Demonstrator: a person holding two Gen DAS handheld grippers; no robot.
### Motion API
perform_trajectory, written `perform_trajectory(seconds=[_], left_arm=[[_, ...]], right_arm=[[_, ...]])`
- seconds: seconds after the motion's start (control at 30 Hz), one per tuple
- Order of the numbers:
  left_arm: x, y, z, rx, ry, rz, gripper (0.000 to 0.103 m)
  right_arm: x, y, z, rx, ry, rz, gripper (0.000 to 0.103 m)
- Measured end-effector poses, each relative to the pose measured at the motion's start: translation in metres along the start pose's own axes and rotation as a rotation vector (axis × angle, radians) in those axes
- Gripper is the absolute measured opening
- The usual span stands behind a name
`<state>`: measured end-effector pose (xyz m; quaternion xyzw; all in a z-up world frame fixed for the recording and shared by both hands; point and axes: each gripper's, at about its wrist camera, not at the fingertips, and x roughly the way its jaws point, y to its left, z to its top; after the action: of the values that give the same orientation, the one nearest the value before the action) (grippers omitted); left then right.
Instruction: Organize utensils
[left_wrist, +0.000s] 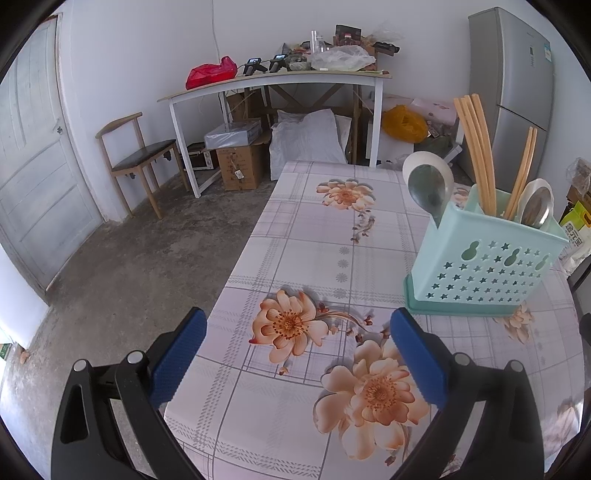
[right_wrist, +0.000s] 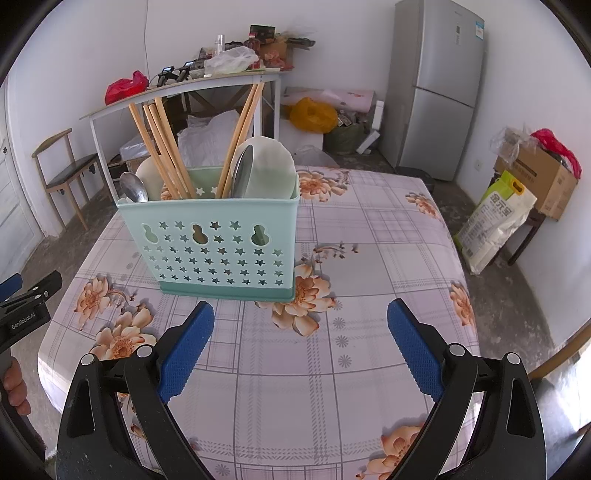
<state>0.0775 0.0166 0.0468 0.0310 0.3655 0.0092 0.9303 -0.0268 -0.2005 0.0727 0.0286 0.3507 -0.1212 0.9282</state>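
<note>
A pale green utensil holder (right_wrist: 221, 251) with star holes stands on the floral tablecloth (right_wrist: 369, 258); it also shows in the left wrist view (left_wrist: 487, 258). It holds wooden chopsticks (right_wrist: 162, 147), a metal spoon (right_wrist: 133, 188) and white ceramic spoons (right_wrist: 266, 170). In the left wrist view the chopsticks (left_wrist: 476, 147) and a metal spoon (left_wrist: 428, 192) stick up from it. My right gripper (right_wrist: 300, 317) is open and empty just in front of the holder. My left gripper (left_wrist: 298, 325) is open and empty over the table's left part, left of the holder.
A white side table (left_wrist: 273, 81) piled with clutter stands at the back wall, with a wooden chair (left_wrist: 140, 158) and a door (left_wrist: 33, 155) to its left. A grey fridge (right_wrist: 436, 88) stands at the right. A rice bag (right_wrist: 495, 221) and a cardboard box (right_wrist: 543, 181) sit on the floor.
</note>
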Motion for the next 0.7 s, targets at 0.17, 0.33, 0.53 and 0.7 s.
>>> perform_trajectory(seconds=[0.17, 0.33, 0.53, 0.7], left_arm=[[0.0000, 0.0001, 0.0000, -0.001, 0.001, 0.000, 0.097], [0.0000, -0.0006, -0.0002, -0.002, 0.002, 0.000, 0.097], [0.0004, -0.0013, -0.0001, 0.003, 0.005, -0.003, 0.097], [0.0008, -0.0009, 0.0000, 0.003, 0.004, -0.003, 0.097]], right_arm=[[-0.0002, -0.0003, 0.0000, 0.000, 0.000, 0.000, 0.091], [-0.0001, -0.0005, -0.0002, 0.000, 0.000, 0.001, 0.091], [-0.0016, -0.0004, -0.0004, -0.001, 0.002, 0.002, 0.091], [-0.0011, -0.0004, -0.0005, 0.000, 0.004, 0.002, 0.091]])
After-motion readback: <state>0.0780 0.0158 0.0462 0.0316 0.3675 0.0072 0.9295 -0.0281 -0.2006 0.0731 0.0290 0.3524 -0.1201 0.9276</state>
